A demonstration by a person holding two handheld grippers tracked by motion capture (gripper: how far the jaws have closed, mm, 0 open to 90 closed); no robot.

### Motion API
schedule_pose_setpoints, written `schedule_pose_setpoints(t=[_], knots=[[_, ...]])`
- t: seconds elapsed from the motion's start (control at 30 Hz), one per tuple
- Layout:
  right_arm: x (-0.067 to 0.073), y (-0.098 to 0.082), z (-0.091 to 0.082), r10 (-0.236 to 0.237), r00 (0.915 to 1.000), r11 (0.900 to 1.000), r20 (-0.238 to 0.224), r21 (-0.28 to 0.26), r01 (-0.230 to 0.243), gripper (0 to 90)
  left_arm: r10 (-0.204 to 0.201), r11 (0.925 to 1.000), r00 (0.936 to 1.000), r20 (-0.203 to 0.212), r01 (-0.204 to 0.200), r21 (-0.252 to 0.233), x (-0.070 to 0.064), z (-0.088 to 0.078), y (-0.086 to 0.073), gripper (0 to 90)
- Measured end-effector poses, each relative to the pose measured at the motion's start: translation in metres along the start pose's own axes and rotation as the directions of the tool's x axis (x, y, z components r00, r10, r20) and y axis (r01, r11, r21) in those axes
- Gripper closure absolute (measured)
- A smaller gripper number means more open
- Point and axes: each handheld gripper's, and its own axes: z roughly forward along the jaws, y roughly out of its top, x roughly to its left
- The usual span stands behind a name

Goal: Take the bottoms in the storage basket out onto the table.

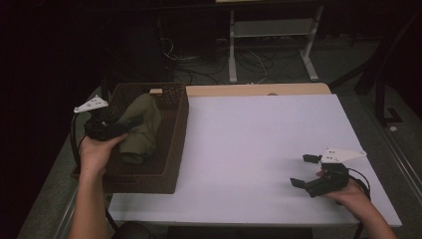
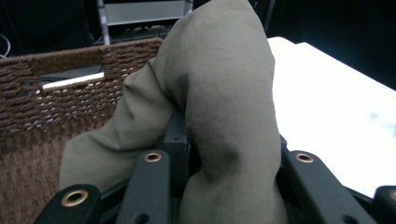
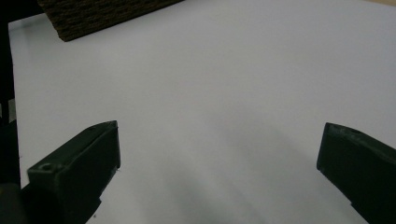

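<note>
The left gripper (image 1: 124, 124) is clenching a bunched olive-green cloth (image 1: 142, 127) lying at its three o'clock inside the brown woven basket (image 1: 169, 164).

High overhead view, two close claw views

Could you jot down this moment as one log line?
left hand-held gripper: shut on olive cloth | over basket | right hand-held gripper: open, nothing held

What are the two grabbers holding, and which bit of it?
The left gripper pinches the olive-green cloth by a bunched fold near its top, above the brown woven basket. The right gripper is open and holds nothing.
</note>
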Motion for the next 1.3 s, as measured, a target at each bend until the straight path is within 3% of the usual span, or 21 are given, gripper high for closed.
schedule_pose_setpoints(t=[0.67,1.3], knots=[[0.000,-0.001,0.001,0.011,0.9999,1.000,0.011,0.008,-0.011,0.0,0.021,0.9988,0.9974,0.069,-0.018,-0.046,-0.013,0.007,0.025,64.4],[-0.001,-0.001,0.001,0.016,0.9998,1.000,0.010,0.005,-0.016,0.0,0.082,0.9940,0.9909,0.106,-0.074,-0.081,-0.030,0.019,0.055,64.3]])
